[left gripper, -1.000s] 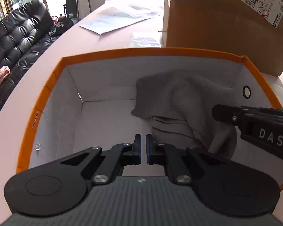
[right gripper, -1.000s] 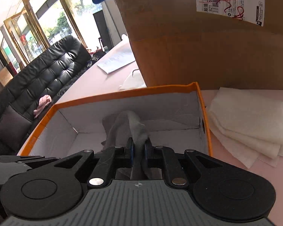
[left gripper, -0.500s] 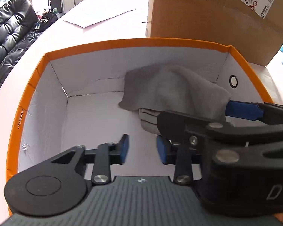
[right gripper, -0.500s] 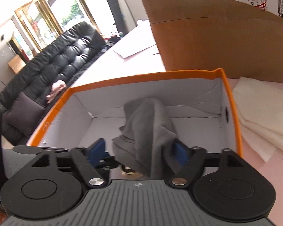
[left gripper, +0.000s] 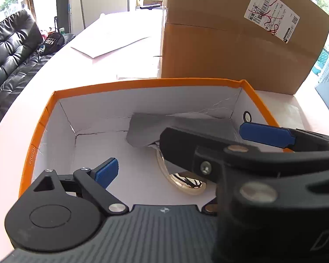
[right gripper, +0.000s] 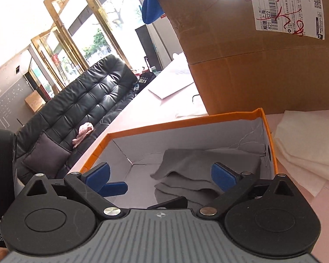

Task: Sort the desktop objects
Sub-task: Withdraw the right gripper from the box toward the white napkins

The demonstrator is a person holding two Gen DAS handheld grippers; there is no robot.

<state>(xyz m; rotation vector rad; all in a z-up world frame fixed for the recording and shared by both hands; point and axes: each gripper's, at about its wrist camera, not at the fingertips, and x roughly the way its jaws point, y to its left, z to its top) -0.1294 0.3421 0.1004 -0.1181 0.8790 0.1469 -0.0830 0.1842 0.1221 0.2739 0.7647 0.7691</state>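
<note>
Orange-rimmed box [left gripper: 142,83]: white inside, standing on the pink table [left gripper: 125,65]; every place below is given against this box.
Grey cloth [right gripper: 199,166]: lies loose on the box floor, bunched toward the far wall and the far right corner, touching neither gripper.
Gold-toned curved object [left gripper: 186,182]: on the box floor, nearer than the cloth and partly under its edge; what it is cannot be told.
Left gripper [left gripper: 162,171]: over the near edge of the box, jaws spread wide and empty; only its left blue pad shows, the right one hidden behind the other tool.
Right gripper [right gripper: 160,177]: above the near right part of the box, jaws wide apart with nothing between them.
Cardboard carton [left gripper: 234,43]: just behind the far wall of the box, a shipping label on its face.
White folded sheets [right gripper: 307,149]: on the table just right of the box.
Black sofa [right gripper: 81,109]: well beyond the left side of the box, off the table.
</note>
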